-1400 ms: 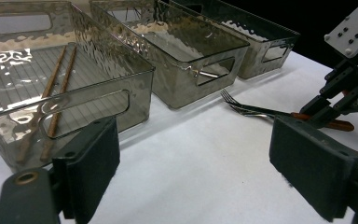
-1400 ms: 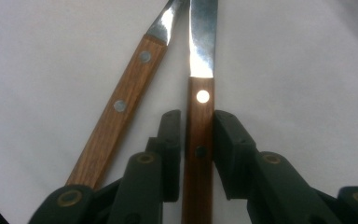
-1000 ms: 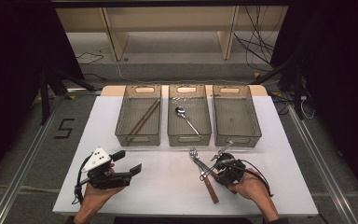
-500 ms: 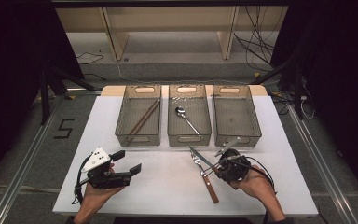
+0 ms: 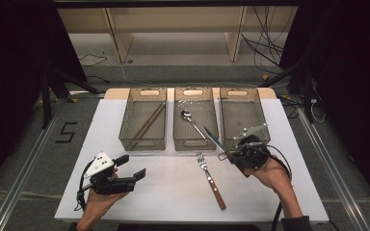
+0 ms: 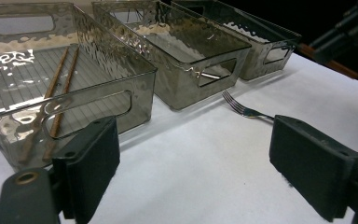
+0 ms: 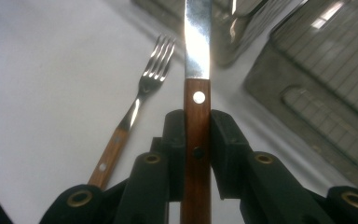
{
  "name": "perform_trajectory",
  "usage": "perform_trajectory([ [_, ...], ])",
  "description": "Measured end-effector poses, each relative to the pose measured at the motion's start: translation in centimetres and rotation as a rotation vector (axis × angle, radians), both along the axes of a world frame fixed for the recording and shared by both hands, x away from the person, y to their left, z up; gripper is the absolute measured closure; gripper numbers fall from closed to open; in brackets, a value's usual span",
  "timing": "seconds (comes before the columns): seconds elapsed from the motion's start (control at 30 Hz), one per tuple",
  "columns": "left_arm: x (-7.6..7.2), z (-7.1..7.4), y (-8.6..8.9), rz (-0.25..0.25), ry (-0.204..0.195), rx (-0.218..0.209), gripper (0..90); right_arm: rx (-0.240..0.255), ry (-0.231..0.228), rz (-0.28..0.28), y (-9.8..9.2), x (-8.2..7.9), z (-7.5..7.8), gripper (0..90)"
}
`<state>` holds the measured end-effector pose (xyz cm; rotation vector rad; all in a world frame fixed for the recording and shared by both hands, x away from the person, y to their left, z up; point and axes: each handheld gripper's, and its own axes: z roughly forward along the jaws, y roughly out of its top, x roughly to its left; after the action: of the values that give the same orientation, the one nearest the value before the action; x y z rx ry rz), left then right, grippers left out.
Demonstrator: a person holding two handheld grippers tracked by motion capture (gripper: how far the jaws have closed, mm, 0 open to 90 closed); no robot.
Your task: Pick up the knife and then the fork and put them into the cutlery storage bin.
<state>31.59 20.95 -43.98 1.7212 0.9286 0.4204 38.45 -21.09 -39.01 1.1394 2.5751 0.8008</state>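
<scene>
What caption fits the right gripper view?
Right gripper clamps a wooden-handled knife above the white table, fork lying beside.

1. Three bins stand side by side at the back of the table (image 5: 173, 192).
2. The chopsticks (image 5: 147, 122) lie in the left bin (image 5: 125, 120).
3. The spoon (image 5: 192, 122) lies in the middle bin (image 5: 195, 142).
4. The right bin (image 5: 238, 113) is beside it.
5. The fork (image 5: 211, 180) lies on the table in front of the middle bin.
6. The knife (image 5: 215, 141) is right of the fork, up off the table.
</scene>
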Motion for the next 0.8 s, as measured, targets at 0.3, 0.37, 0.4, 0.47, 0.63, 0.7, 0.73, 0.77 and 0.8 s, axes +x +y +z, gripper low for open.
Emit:
perform_trajectory([
  [0.3, 0.0, 0.0, 0.0, 0.003, 0.000, -0.001, 15.8, 0.030, -0.048, -0.069, -0.6, 3.0, 1.6, 77.5],
  [0.37, 0.0, 0.0, 0.0, 0.004, 0.001, -0.002, 15.8, 0.034, -0.056, -0.085, -0.6, 3.8, 1.9, 77.4],
  [0.4, 0.0, 0.0, 0.0, 0.004, 0.002, -0.001, 15.8, 0.038, -0.057, -0.094, -0.6, 4.1, 2.0, 77.4],
  [0.47, 0.0, 0.0, 0.0, 0.003, 0.003, 0.000, 15.8, 0.036, -0.059, -0.100, -0.6, 4.7, 2.2, 77.5],
  [0.63, 0.0, 0.0, 0.0, 0.006, 0.003, -0.003, 15.8, 0.040, -0.057, -0.113, -0.5, 5.9, 2.4, 77.4],
  [0.7, 0.0, 0.0, 0.0, 0.006, 0.004, -0.003, 15.8, 0.042, -0.054, -0.119, -0.5, 6.2, 2.5, 77.4],
  [0.73, 0.1, 0.0, 0.0, 0.005, 0.003, -0.002, 15.8, 0.042, -0.051, -0.123, -0.5, 6.4, 2.5, 77.4],
  [0.77, 0.1, 0.0, 0.0, 0.005, 0.004, -0.002, 15.8, 0.041, -0.053, -0.125, -0.5, 6.6, 2.5, 77.4],
  [0.8, 0.1, 0.0, 0.0, 0.004, 0.004, -0.001, 15.8, 0.044, -0.053, -0.129, -0.5, 6.7, 2.5, 77.5],
])
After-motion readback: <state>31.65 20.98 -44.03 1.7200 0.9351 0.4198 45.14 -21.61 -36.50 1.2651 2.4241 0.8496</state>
